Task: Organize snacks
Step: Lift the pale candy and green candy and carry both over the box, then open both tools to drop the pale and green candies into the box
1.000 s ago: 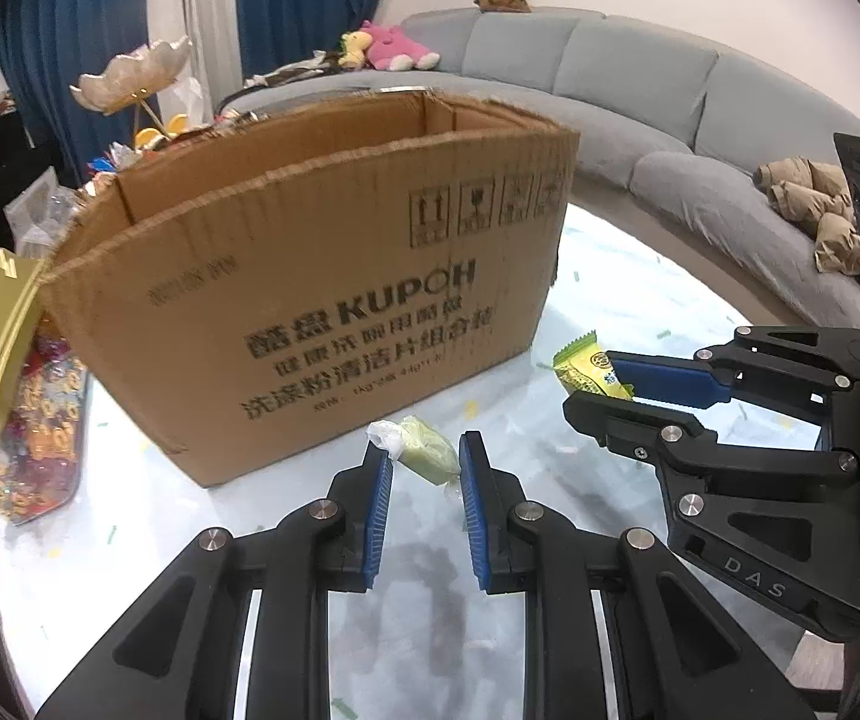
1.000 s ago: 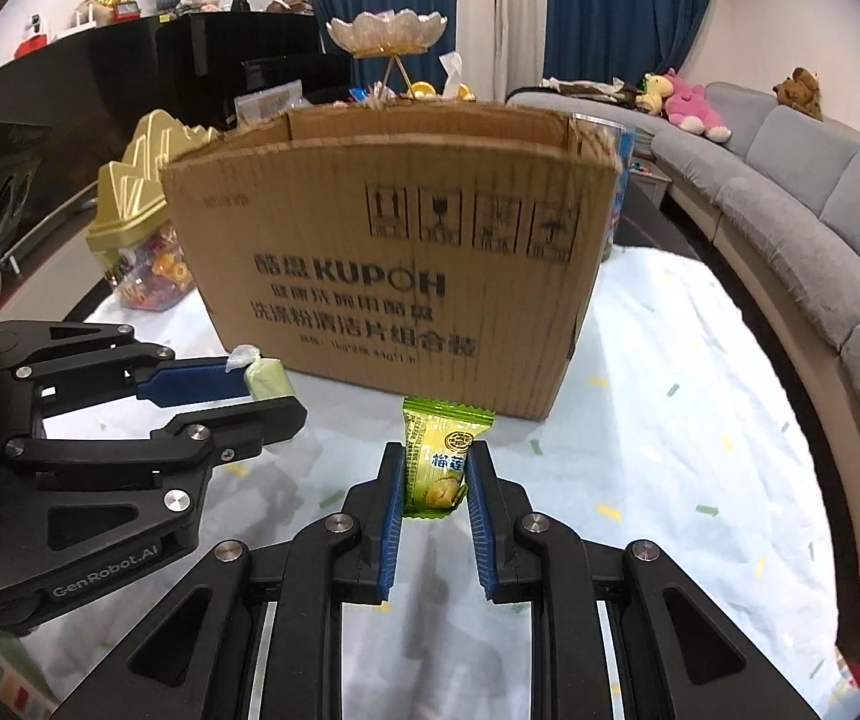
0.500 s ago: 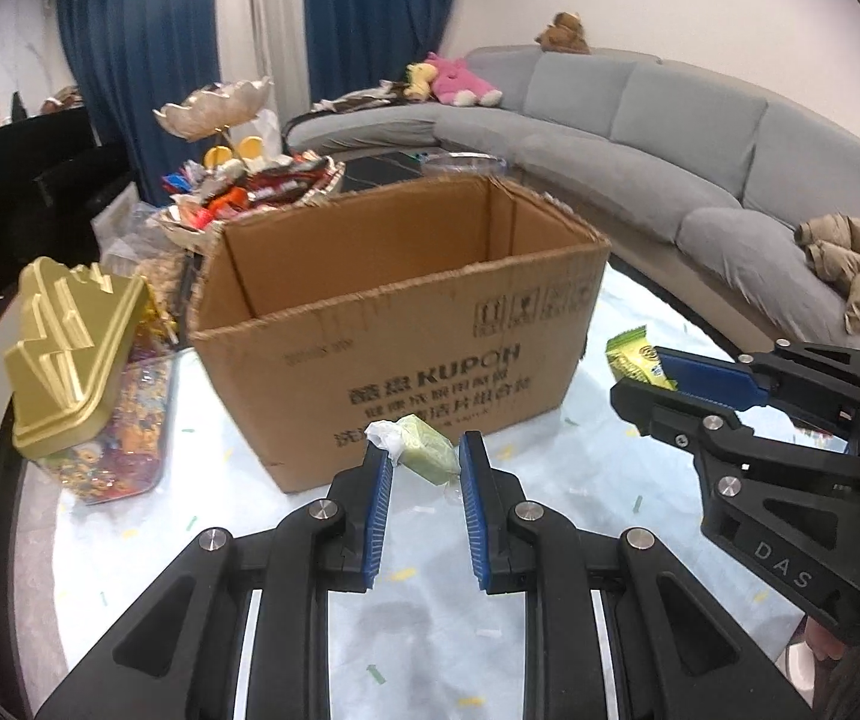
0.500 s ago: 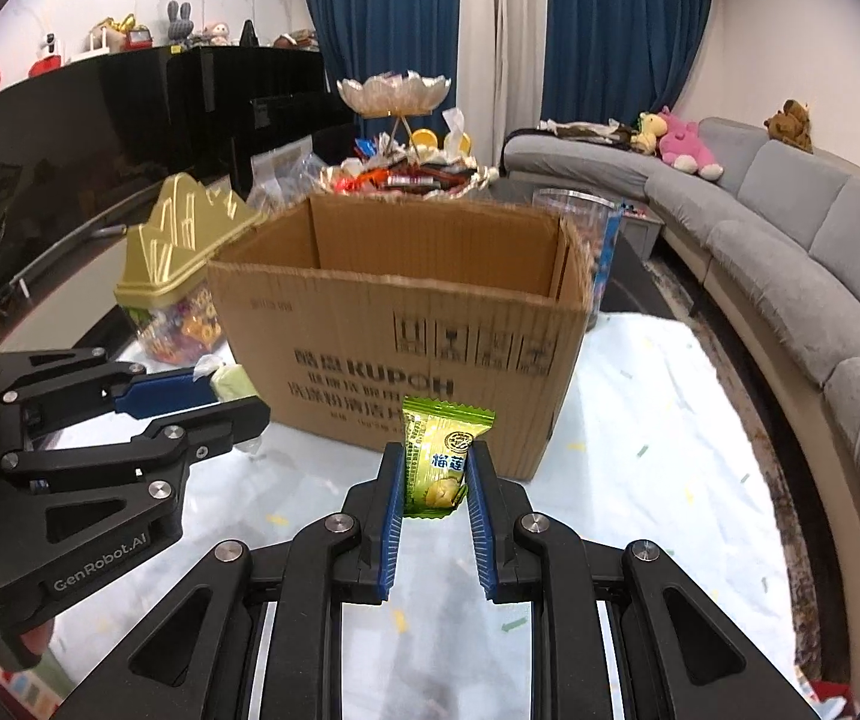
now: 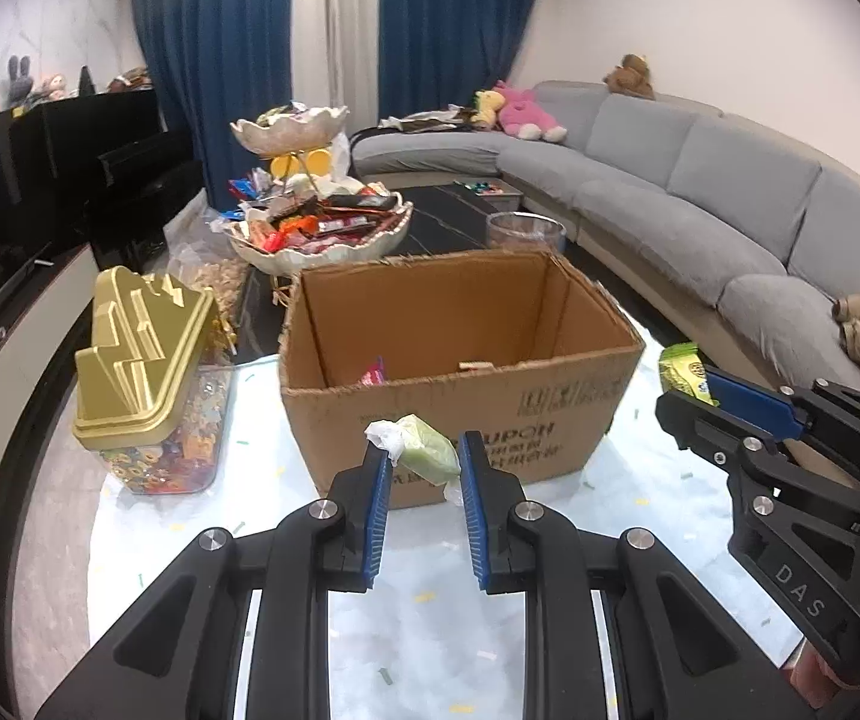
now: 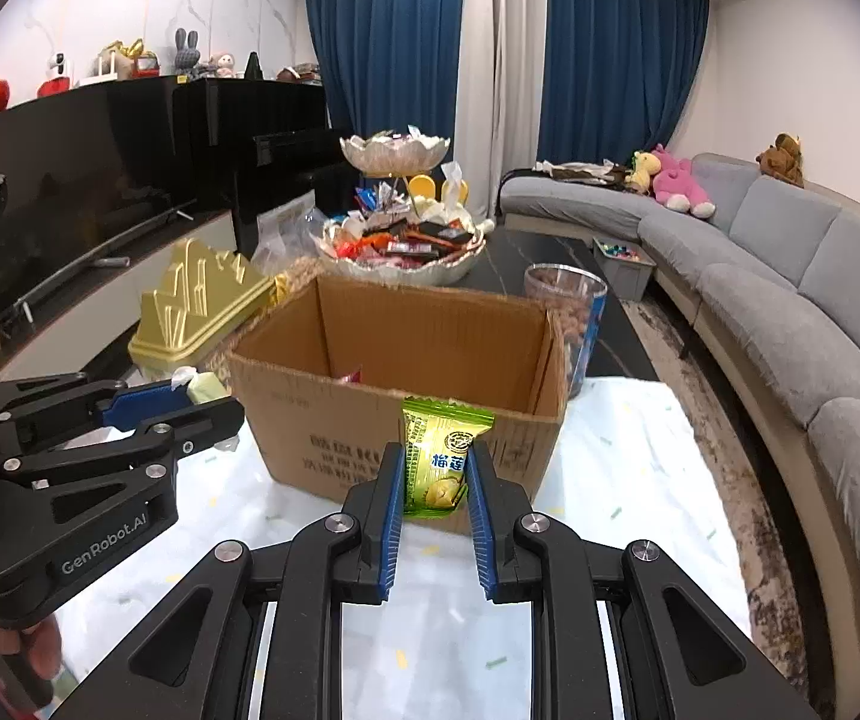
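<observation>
1. The open brown corrugated cardboard box stands on the pale speckled tabletop, straight ahead of and below both grippers. Its near rim lies crosswise to them, so each sweet must, I judge, go forward over that rim before it is let go.
2. The left gripper has its blue pads closed on a small pale-green sweet with a twisted white wrapper end. The sweet lies slanted between the pads, in front of the box's near wall, not yet over the opening.
3. The right gripper is clamped on a flat green-and-yellow foil sachet, held upright with its crimped top edge level with the box rim.
4. Neither hand looks clearly nearer; they hang side by side, the right one toward the box's right corner.
5. Inside the box a few wrapped pieces, one red, lie on the floor; most of it is bare.
6. A clear tub of sweets with a gold lid stands just left of the box.
</observation>
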`<state>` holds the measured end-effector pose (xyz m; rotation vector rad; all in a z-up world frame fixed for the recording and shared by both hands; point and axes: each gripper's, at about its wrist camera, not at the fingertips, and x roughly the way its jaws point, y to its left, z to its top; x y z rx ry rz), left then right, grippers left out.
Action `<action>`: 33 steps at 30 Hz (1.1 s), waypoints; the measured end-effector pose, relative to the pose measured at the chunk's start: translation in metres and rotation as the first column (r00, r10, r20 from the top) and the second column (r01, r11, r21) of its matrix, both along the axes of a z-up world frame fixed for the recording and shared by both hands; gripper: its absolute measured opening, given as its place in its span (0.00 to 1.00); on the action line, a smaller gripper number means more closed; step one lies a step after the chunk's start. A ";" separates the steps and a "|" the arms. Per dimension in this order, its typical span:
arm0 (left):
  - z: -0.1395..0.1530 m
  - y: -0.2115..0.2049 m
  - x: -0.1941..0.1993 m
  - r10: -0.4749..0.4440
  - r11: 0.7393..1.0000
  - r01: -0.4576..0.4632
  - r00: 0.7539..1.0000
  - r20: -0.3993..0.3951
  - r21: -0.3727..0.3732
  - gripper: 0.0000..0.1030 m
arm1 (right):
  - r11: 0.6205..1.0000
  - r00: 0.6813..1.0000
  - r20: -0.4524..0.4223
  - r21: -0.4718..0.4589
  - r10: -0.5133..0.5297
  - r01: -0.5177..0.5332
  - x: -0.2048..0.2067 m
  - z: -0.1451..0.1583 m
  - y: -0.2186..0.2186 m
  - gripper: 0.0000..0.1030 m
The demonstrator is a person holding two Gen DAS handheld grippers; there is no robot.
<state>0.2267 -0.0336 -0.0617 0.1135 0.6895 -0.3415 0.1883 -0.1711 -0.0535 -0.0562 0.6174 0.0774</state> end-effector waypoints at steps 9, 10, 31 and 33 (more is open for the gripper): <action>0.027 -0.002 0.023 0.045 0.999 -0.045 0.999 0.029 -0.012 0.23 | 1.000 0.999 0.039 -0.005 0.007 -0.006 0.020 0.025 0.002 0.21; 0.028 -0.002 0.026 0.048 0.999 -0.047 0.998 0.031 -0.012 0.22 | 1.000 0.999 0.042 -0.007 0.007 -0.006 0.024 0.026 0.002 0.21; 0.008 -0.019 0.100 0.080 0.997 -0.080 0.997 -0.016 0.012 0.23 | 0.999 0.999 -0.012 0.006 -0.032 0.033 0.098 0.019 -0.012 0.21; 0.004 -0.020 0.104 0.087 0.996 -0.087 0.996 -0.024 0.012 0.23 | 0.999 0.999 -0.028 0.003 -0.035 0.035 0.104 0.015 -0.013 0.21</action>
